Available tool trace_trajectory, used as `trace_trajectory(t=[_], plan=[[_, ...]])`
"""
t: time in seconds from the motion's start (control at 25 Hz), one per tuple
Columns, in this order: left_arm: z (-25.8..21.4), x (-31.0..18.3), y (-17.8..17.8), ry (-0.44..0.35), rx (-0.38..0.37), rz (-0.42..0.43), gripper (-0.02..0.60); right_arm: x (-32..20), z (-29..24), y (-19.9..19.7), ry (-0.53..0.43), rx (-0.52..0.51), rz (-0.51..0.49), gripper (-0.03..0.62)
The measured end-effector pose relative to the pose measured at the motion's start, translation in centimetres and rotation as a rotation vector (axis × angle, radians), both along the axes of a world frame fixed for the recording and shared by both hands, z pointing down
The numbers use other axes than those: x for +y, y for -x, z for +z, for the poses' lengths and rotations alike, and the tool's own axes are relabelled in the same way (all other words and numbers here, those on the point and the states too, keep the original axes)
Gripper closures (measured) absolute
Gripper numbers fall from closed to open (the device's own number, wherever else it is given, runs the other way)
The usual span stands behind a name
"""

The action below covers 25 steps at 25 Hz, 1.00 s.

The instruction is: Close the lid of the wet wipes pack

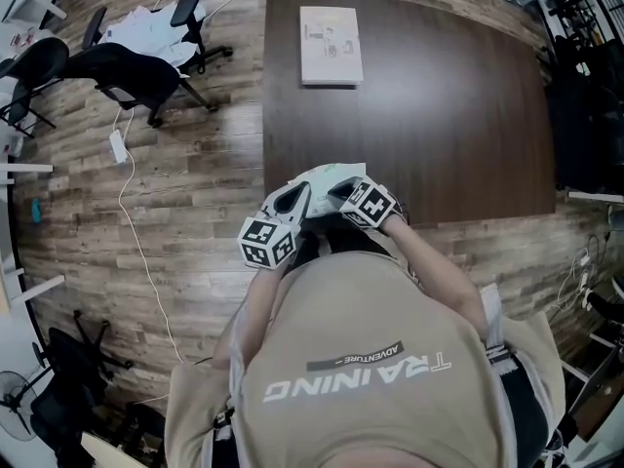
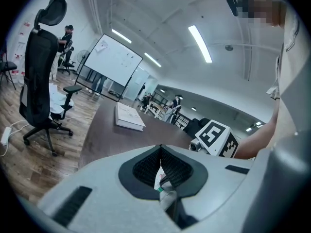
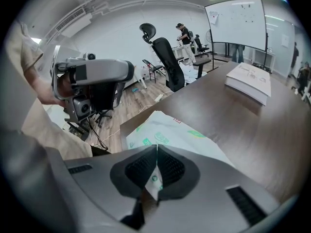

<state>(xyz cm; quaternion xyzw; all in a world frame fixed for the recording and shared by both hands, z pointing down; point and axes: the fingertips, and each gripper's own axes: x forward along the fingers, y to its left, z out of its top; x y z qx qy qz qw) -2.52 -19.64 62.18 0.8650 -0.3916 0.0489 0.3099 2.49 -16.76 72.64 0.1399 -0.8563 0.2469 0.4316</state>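
Note:
The wet wipes pack [image 1: 328,175], white with green print, is held over the near left corner of the dark table [image 1: 439,115]. My left gripper [image 1: 292,201] is shut on the pack's left edge; in the left gripper view a thin white strip of the pack [image 2: 160,176] sits pinched between the closed jaws of my left gripper [image 2: 161,150]. My right gripper [image 1: 343,191] is shut on the near right edge, and in the right gripper view the pack [image 3: 170,135] spreads out beyond my right gripper [image 3: 157,148]. The lid is not visible.
A white book [image 1: 331,45] lies at the table's far left. Black office chairs [image 1: 127,71] stand on the wooden floor to the left, with a power strip [image 1: 118,145] and its cable. People stand far off by a whiteboard [image 3: 238,18].

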Motion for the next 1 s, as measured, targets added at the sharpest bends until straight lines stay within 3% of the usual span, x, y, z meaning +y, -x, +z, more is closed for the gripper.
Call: trace_trajectory(t=[0.24, 0.4, 0.64, 0.8, 1.0], plan=[[0.0, -0.5, -0.6, -0.001, 0.000, 0.028, 0.572, 0.0, 0.0, 0.1, 0.014, 0.003, 0.016, 0.577], [-1.0, -0.9, -0.8, -0.023, -0.004, 0.043, 0.572, 0.4, -0.7, 0.1, -0.044, 0.012, -0.011, 0.579], [-3.5, -3.1, 0.3, -0.098, -0.032, 0.023, 0.572, -1.3, -4.0, -0.1, -0.078, -0.089, 0.036, 0.580], [-4.9, -4.5, 1.2, -0.156, -0.105, 0.028, 0.572, -3.4, -7.4, -1.4, -0.166, -0.136, 0.075, 0.580], [-7.8, -6.5, 1.7, -0.217, -0.101, 0.000, 0.572, -6.0, -12.7, -3.0, -0.273, -0.247, 0.168, 0.580]])
